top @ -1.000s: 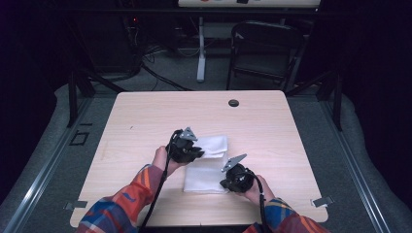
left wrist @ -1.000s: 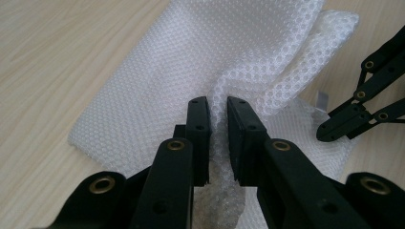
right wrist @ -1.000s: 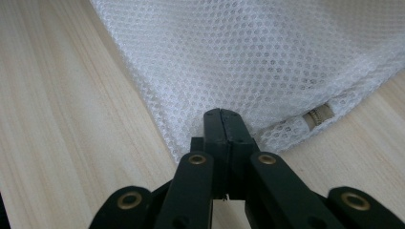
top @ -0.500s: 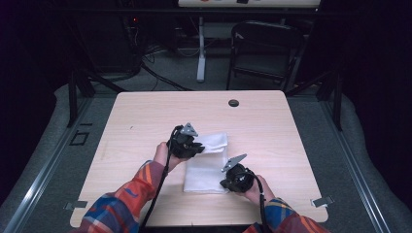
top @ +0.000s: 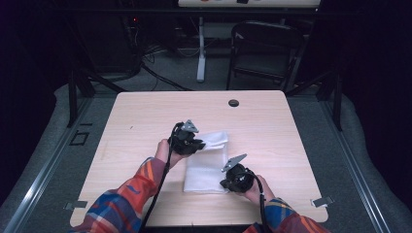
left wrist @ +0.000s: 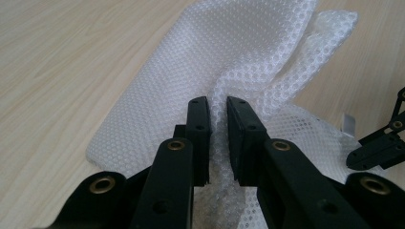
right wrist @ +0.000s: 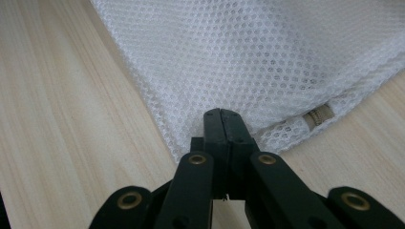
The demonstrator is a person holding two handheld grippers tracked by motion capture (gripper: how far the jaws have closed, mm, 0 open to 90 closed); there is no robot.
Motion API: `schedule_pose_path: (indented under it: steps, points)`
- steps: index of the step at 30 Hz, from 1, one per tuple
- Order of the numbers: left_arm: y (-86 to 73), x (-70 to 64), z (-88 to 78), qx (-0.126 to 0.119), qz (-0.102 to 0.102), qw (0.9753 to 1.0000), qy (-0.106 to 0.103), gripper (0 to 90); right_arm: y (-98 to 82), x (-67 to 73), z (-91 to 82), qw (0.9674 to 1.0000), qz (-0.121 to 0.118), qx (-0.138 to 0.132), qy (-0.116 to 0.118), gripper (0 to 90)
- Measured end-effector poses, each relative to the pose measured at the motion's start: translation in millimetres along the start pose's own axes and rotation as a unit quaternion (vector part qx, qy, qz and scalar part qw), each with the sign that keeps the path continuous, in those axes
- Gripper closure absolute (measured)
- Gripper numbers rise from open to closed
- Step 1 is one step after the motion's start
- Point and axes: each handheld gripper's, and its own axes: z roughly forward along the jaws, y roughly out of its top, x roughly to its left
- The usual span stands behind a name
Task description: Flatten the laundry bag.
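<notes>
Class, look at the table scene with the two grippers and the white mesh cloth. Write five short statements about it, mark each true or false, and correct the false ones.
1. The left gripper pinches a raised fold of the mesh cloth. True.
2. The right gripper hangs open above the bare table. False: its jaws are shut on a corner of the cloth.
3. The cloth is red. False: it is white.
4. A small dark round hole sits near the far edge of the table. True.
5. The cloth lies rolled into a ball. False: it lies mostly flat, with its far end folded over.
</notes>
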Motion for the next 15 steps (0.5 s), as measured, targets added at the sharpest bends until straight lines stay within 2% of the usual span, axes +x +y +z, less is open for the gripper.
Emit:
schedule_pose_path:
  steps: [15]
  points:
    - [8.2,8.1,1.4,-0.009,-0.005,0.9999,0.005,79.7,-0.2,-0.2,0.1,1.0,0.002,-0.002,0.001,90.0]
